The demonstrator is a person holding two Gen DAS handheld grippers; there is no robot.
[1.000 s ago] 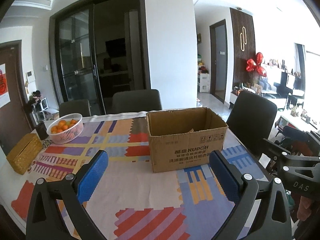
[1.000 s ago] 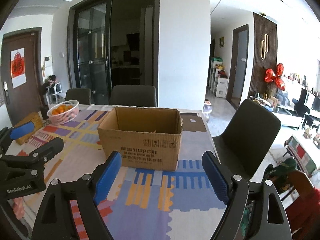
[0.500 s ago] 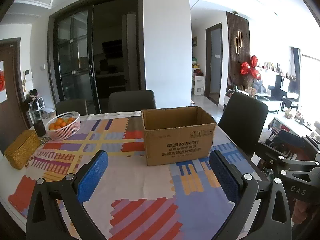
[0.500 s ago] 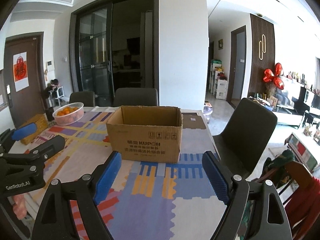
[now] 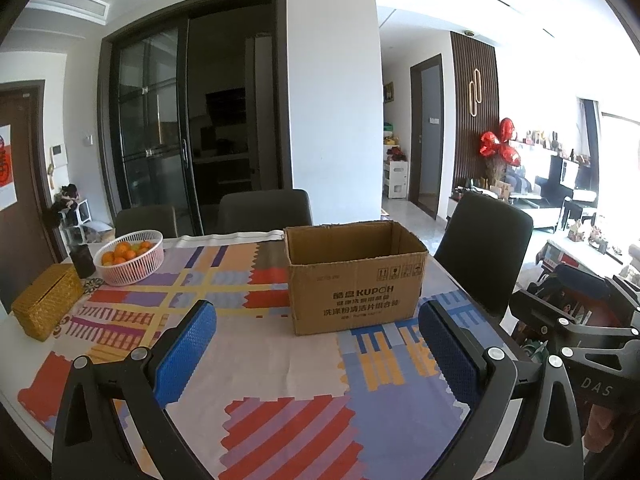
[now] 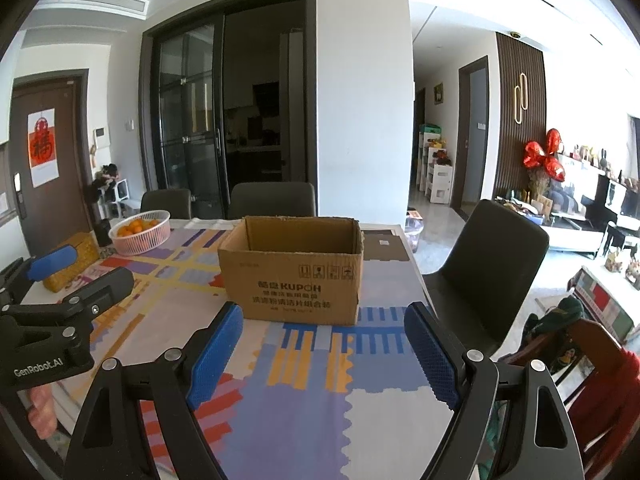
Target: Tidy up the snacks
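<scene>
Nearest in each wrist view is that camera's own tool: the left hand-held gripper (image 5: pixel 316 344) and the right hand-held gripper (image 6: pixel 324 348) both stand with their blue pads wide apart and nothing between them, hanging over the patterned cloth on the surface (image 5: pixel 256 364). The right one's body appears at the right edge of the left view, lettered "DAS"; the left one's body at the left edge of the right view reads "GenRobot.AI".

Straight ahead of both lies the cardboard box (image 5: pixel 354 276), top open, apart from either tool. Its long axis runs crosswise to the direction the fingers point, printed long face toward them. In the left view it sits a little right of centre, in the right view a little left, so it lies between the two tools and neither looks clearly nearer (a call from framing only). No snacks are visible; the inside shows only bare walls, its floor hidden.

The box face reads "KUPOH" amid Chinese lines too small to read, with handling symbols above.

Left of and beyond the box: a woven yellow case (image 5: pixel 48 300), then a white basket of oranges (image 5: pixel 130 256). Right of it, a dark chair (image 5: pixel 484 248).
</scene>
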